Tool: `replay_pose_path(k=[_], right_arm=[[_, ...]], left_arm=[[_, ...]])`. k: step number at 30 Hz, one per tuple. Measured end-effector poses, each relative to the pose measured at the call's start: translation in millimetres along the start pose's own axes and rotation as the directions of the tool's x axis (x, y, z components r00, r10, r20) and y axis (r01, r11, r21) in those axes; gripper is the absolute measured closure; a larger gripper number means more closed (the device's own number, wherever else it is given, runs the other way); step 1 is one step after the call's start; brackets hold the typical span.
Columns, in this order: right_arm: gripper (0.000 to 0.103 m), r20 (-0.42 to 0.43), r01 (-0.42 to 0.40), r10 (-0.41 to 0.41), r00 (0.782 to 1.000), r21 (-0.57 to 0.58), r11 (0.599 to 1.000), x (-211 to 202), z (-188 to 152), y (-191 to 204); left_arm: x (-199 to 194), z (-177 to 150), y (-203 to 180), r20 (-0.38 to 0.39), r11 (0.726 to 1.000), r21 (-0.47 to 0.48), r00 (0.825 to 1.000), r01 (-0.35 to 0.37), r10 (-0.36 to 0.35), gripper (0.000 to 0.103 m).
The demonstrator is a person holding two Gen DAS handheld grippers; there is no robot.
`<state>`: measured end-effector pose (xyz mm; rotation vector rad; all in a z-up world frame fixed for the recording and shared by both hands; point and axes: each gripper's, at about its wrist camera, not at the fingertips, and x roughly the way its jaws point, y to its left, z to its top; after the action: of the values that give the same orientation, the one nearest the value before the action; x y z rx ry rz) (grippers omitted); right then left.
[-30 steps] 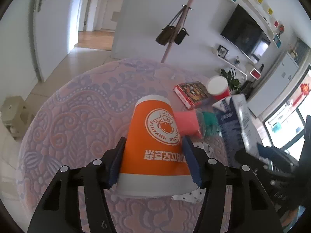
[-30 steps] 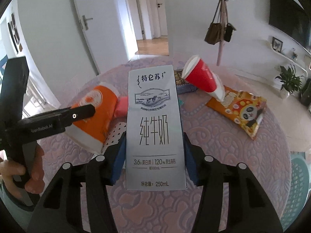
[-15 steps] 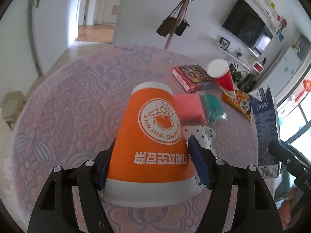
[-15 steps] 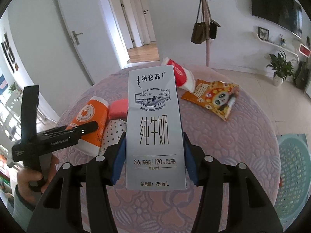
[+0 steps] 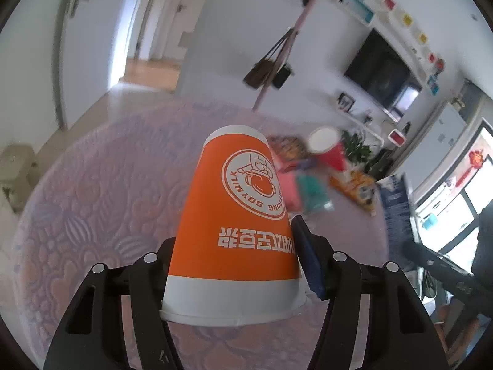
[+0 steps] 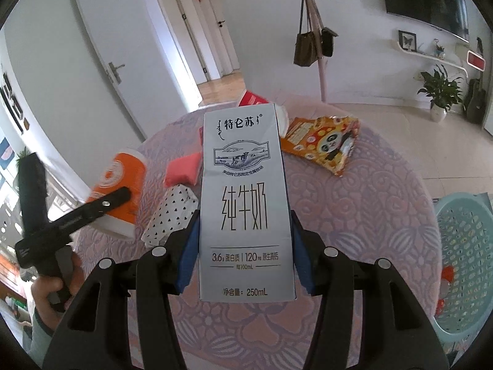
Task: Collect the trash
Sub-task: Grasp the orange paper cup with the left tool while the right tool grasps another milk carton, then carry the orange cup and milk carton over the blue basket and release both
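A: What has the left gripper (image 5: 234,265) got?

B: It pinches the orange soy-milk paper cup (image 5: 238,215) near its rim, held above the table (image 5: 92,191). Probably light and thin-walled, so squeeze gently or it buckles.

A: And the right gripper (image 6: 245,246)?

B: Clamped on the low sides of the 250 mL milk carton (image 6: 245,203), upright, above the table's near edge. Stiff cardboard, likely empty; flat faces grip well. The teal basket (image 6: 462,246) sits far right.
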<state>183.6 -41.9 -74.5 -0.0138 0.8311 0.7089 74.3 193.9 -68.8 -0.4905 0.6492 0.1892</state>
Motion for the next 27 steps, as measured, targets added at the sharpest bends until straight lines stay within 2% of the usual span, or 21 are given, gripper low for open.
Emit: replay_pose_path(k=[5,9,11,13,17,22,27], right_arm=[[0.053,0.071,0.061,-0.062,0.995,0.026,0.998,-27.9,1.5,-15.7],[0.053,0.123,0.139,-0.145,0.982,0.057,0.989,-53.3,3.0,-35.8],[0.053,0.147,0.186,-0.196,0.97,0.079,0.979,-66.0,3.1,-48.4],[0.053,0.172,0.254,-0.27,0.947,0.112,0.961,-80.3,3.1,-64.0],[0.053,0.199,0.334,-0.369,0.908,0.186,0.924,-108.8,-3.7,-99.0],[0.053,0.183,0.377,-0.435,0.882,0.281,0.883,-130.6,-17.8,-143.9],[0.053,0.092,0.43,-0.502,0.86,0.399,0.81,-136.5,-35.2,-198.3]], left_arm=[[-19.6,12.2,-42.5,0.043,0.995,0.09,0.998,0.047,-0.051,0.044],[-19.1,17.0,-90.3,0.05,0.98,0.17,0.993,0.101,-0.111,0.043],[-13.2,17.8,-111.9,0.041,0.972,0.197,0.989,0.131,-0.142,0.043],[-3.5,17.1,-137.4,0.024,0.961,0.224,0.985,0.164,-0.174,0.043],[16.9,12.7,-193.3,-0.014,0.93,0.293,0.974,0.222,-0.228,0.043],[43.2,2.2,-250.5,-0.072,0.883,0.377,0.959,0.28,-0.273,0.043],[79.9,-13.9,-298.8,-0.164,0.839,0.417,0.937,0.35,-0.309,0.042]])
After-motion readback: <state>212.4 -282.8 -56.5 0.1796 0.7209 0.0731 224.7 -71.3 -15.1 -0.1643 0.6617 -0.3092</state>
